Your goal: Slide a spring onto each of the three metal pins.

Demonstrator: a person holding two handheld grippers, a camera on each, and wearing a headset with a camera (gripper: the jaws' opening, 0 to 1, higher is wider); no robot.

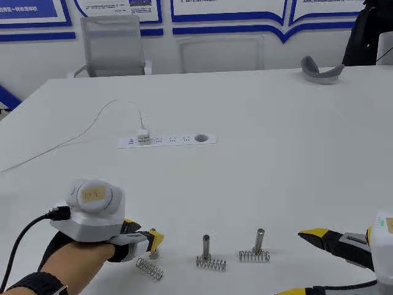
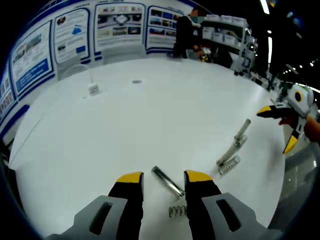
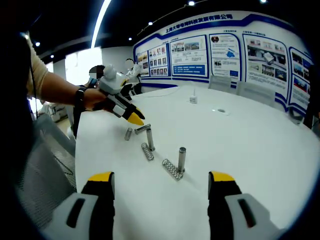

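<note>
Left hand-held gripper (image 2: 163, 178), at seven o'clock on the desk (image 1: 258, 123), is spread either side of a pin (image 2: 167, 181). Right hand-held gripper (image 3: 161, 176), at four o'clock, is spread wide.

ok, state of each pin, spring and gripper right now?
Left gripper: open, jaws astride left pin.
Right gripper: open, empty.
Left pin: lying flat, bare.
Middle pin: upright, bare.
Right pin: upright, bare.
Left spring: lying loose.
Middle spring: loose at pin's base.
Right spring: loose at pin's base.
</note>
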